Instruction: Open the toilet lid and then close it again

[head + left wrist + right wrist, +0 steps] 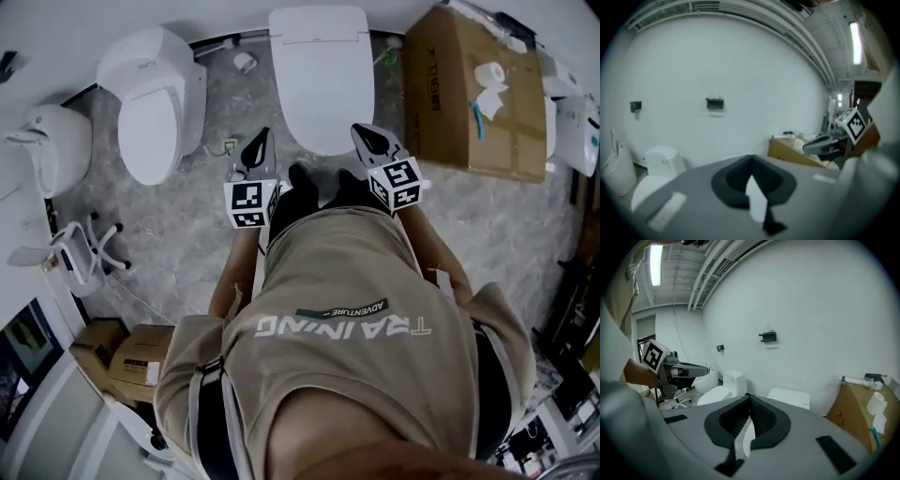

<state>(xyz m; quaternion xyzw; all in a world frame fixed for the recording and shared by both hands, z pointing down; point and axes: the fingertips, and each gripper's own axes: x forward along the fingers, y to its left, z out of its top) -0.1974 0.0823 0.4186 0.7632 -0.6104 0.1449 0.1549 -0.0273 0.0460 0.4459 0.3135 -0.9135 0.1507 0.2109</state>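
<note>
Looking down past the wearer's khaki shirt [347, 319], I lose much of the grey marbled floor [178, 225] beneath the torso. Two dark shapes [302, 187] at the toilet's foot are too cut off for me to name.

The white oval toilet lid [319, 84] lies shut on the middle toilet against the wall, at the top centre of the head view. The left gripper [262, 135] hangs just off the lid's front-left edge and the right gripper [358, 131] at its front-right edge. From above I cannot tell whether either touches the lid.

Each gripper's own view looks level at the plain white wall [811, 310]. In both, the black padded jaws are pressed together at the tips with nothing between them. The gripper bodies mostly hide the lid there, and only the toilet's white rear block [789, 397] shows clearly in the right gripper view.

A second white toilet [155, 103] stands to the left, and a third white fixture [47, 141] sits at the frame's edge. A large brown cardboard box [473, 94] carrying a white paper roll [489, 75] crowds the middle toilet's right side.
</note>
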